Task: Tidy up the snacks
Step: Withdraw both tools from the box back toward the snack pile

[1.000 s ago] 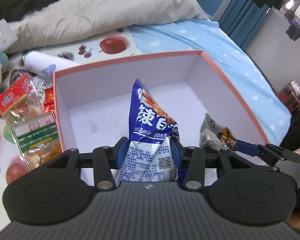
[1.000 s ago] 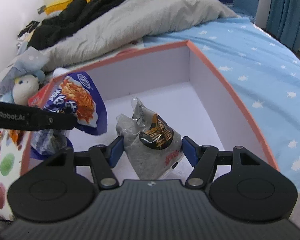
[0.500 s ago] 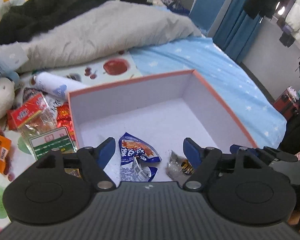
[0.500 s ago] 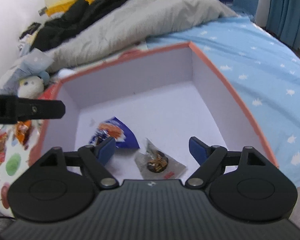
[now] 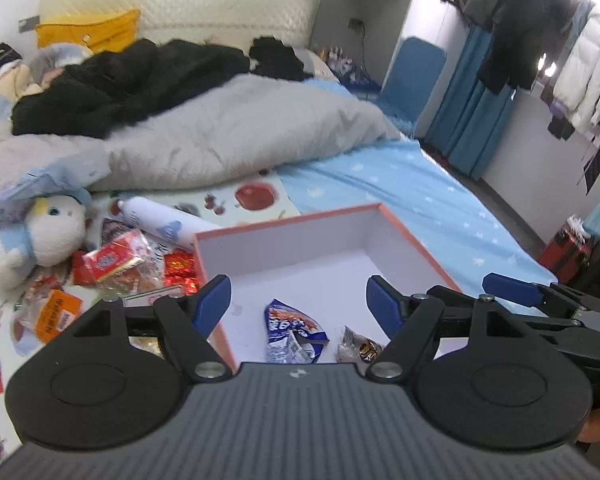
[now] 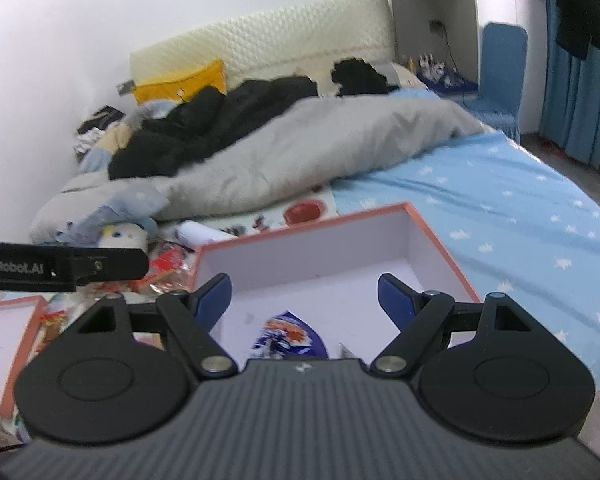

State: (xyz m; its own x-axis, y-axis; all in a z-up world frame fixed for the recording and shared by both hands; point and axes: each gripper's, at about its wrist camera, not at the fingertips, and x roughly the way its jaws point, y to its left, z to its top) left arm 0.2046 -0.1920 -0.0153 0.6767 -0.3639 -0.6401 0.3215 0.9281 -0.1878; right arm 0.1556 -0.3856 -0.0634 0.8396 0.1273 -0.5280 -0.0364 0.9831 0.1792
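Loose snacks [image 5: 116, 264] piled on the bed at 9 o'clock of the box [image 5: 412, 240], still to sort. Left tool [image 5: 299, 294] jaws apart, empty. Blue packet [image 5: 292, 330] and dark packet [image 5: 358, 348] lie inside the box. Right tool [image 6: 304, 292] jaws apart, empty. Roughly early stage.

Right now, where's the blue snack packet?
The blue snack packet lies flat on the floor of the orange-rimmed box, near its front, left of the small grey packet; both wrist views show it between open fingers, untouched.
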